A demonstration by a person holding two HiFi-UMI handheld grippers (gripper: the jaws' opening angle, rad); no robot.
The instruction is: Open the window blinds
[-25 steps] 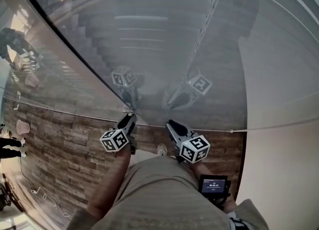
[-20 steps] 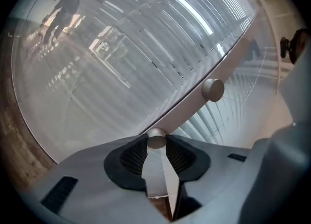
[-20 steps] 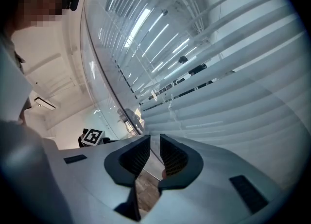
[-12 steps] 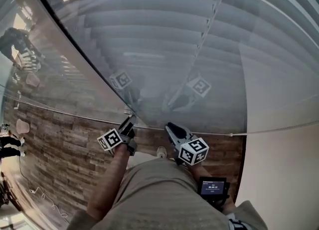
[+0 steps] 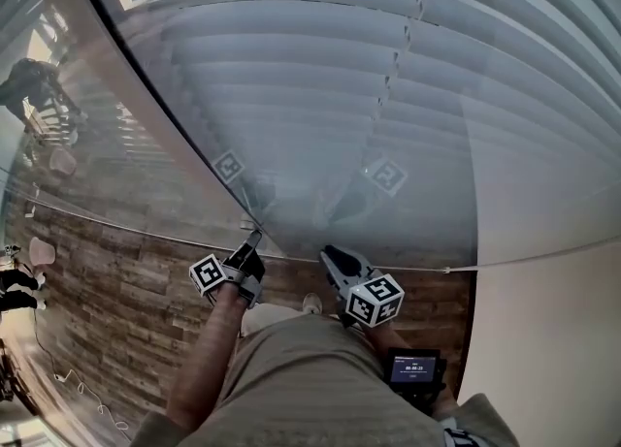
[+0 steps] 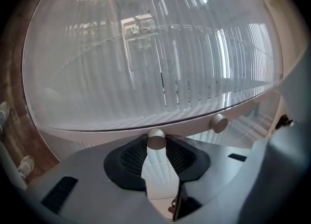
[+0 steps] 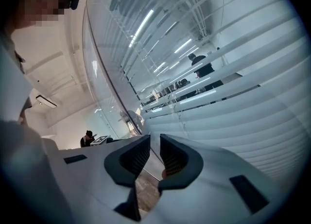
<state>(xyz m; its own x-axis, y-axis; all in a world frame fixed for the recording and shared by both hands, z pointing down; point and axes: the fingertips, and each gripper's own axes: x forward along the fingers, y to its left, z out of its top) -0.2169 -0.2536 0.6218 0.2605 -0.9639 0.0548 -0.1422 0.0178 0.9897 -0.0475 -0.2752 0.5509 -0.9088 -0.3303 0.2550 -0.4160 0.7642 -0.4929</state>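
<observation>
White slatted blinds hang behind a curved glass pane. In the left gripper view, my left gripper is shut on a small round silver knob on the pane's lower rail, with a pad on each side of it. A second knob sits further right on the same rail. In the head view the left gripper reaches the glass at the rail, and the right gripper hovers beside it. My right gripper shows a narrow gap between its pads with nothing in it.
The glass pane curves away to the left, with a white wall at right. Wood-plank floor lies below. A small black device with a screen hangs at the person's waist. People show beyond the slats.
The left gripper has rolled on the knob, its marker cube turning. The slats have tilted and now show broader and whiter. The right gripper has stayed in place.
</observation>
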